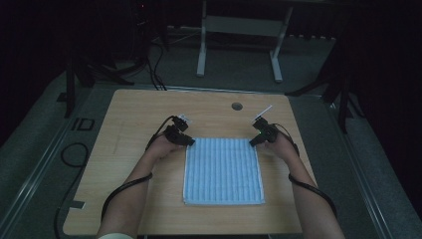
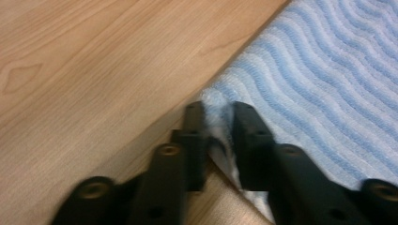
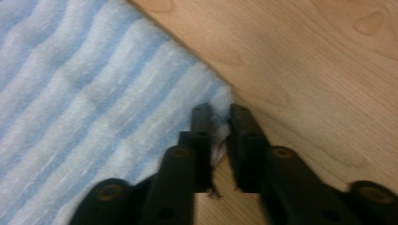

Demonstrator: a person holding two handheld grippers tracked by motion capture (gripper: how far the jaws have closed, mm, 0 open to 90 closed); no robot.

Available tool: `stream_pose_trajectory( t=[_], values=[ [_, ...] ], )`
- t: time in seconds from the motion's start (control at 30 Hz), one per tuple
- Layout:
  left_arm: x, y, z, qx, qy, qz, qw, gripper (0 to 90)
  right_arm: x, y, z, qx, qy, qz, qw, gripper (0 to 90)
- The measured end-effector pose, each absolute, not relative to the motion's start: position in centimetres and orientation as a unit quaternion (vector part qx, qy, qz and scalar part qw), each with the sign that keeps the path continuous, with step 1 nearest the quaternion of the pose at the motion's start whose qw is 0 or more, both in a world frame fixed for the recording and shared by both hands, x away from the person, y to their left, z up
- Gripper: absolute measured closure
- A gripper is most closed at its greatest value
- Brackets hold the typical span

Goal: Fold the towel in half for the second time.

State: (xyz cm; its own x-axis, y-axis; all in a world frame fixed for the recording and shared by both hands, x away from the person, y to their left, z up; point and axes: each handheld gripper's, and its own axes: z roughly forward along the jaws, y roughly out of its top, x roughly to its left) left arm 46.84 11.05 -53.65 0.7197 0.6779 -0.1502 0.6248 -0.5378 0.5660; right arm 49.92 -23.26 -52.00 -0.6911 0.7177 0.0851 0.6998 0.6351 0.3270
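Observation:
A blue-and-white striped towel (image 1: 223, 171) lies flat on the wooden table (image 1: 129, 119). My left gripper (image 1: 190, 142) is at the towel's far left corner and my right gripper (image 1: 253, 142) at its far right corner. In the left gripper view the two black jaws are pinched on the towel's corner (image 2: 218, 123), which bunches up between them. In the right gripper view the jaws likewise squeeze the towel's corner (image 3: 219, 123). Both forearms reach in from the near side, with cables trailing along them.
A round grommet hole (image 1: 237, 106) sits in the table near its far edge. A white desk frame (image 1: 239, 45) stands on the floor beyond the table. Black cables (image 1: 74, 154) lie on the floor at the left.

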Motion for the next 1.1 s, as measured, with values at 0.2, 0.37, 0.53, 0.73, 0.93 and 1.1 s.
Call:
stream_pose_trajectory(
  t=[0.2,0.37,0.53,0.73,0.93,1.1],
  values=[
    [46.4,11.0,-51.4,0.871,0.363,0.063,0.325,86.0,49.6,-23.1,-50.8,0.383,0.907,0.169,0.048,84.5],
    [45.0,11.9,-49.2,0.864,0.35,0.072,0.354,86.0,48.8,-23.8,-48.5,0.368,0.904,0.211,0.063,84.5],
    [42.0,12.8,-47.5,0.877,0.301,0.085,0.364,85.9,46.2,-24.1,-45.9,0.326,0.909,0.245,0.088,84.5],
    [37.6,13.6,-46.2,0.882,0.266,0.091,0.377,85.9,40.7,-24.5,-43.8,0.285,0.912,0.269,0.118,86.0],
    [33.2,13.7,-46.6,0.887,0.246,0.086,0.381,85.8,34.9,-25.8,-44.0,0.255,0.911,0.306,0.105,86.9],
    [29.8,13.2,-47.6,0.895,0.224,0.079,0.378,85.7,31.1,-26.6,-45.0,0.243,0.912,0.316,0.103,87.2]
  ],
)
